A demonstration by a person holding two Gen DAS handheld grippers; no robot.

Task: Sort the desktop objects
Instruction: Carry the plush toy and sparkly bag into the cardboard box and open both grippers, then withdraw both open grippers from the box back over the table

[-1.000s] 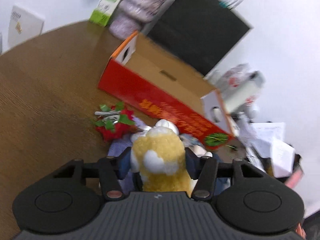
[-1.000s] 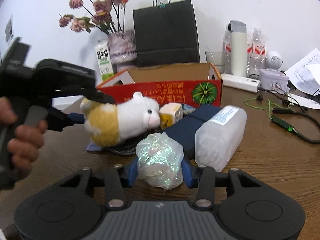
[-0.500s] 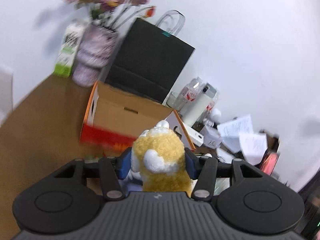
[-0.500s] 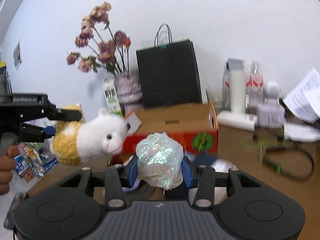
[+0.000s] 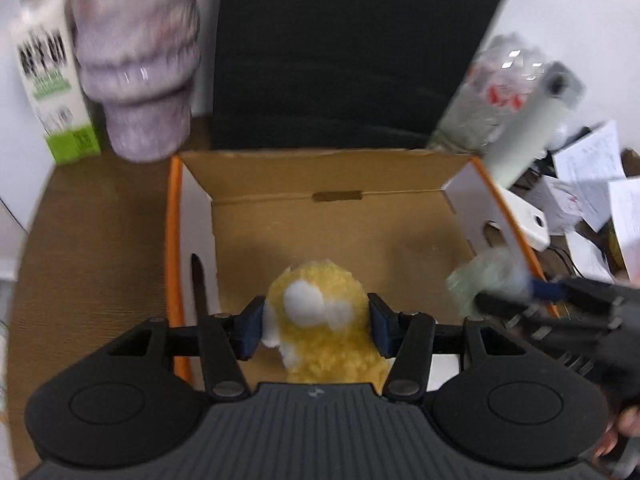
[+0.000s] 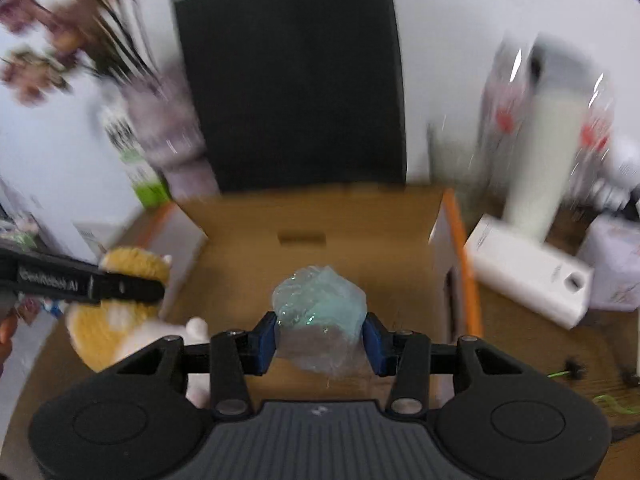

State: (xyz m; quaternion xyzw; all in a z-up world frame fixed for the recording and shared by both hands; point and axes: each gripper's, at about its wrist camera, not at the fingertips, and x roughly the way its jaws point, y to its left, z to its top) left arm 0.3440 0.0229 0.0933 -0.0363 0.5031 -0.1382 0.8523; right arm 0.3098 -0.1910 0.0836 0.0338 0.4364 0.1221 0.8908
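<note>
My left gripper (image 5: 316, 330) is shut on a yellow and white plush toy (image 5: 320, 320) and holds it over the open cardboard box (image 5: 320, 236), above its near left part. My right gripper (image 6: 320, 340) is shut on a crumpled iridescent plastic ball (image 6: 320, 308) and holds it above the same box (image 6: 320, 248). In the left wrist view the ball (image 5: 484, 276) and right gripper hang at the box's right wall. In the right wrist view the plush toy (image 6: 120, 312) hangs at the box's left wall.
Behind the box stand a black paper bag (image 5: 344, 52), a purple vase (image 5: 136, 60) with dried flowers and a milk carton (image 5: 48, 80). Right of the box are bottles (image 6: 552, 128), a white block (image 6: 528, 272), papers (image 5: 600, 184) and cables on the wooden table (image 5: 92, 248).
Both grippers have risen from the table with their objects and moved forward over the open box. The views now look down into the box.
</note>
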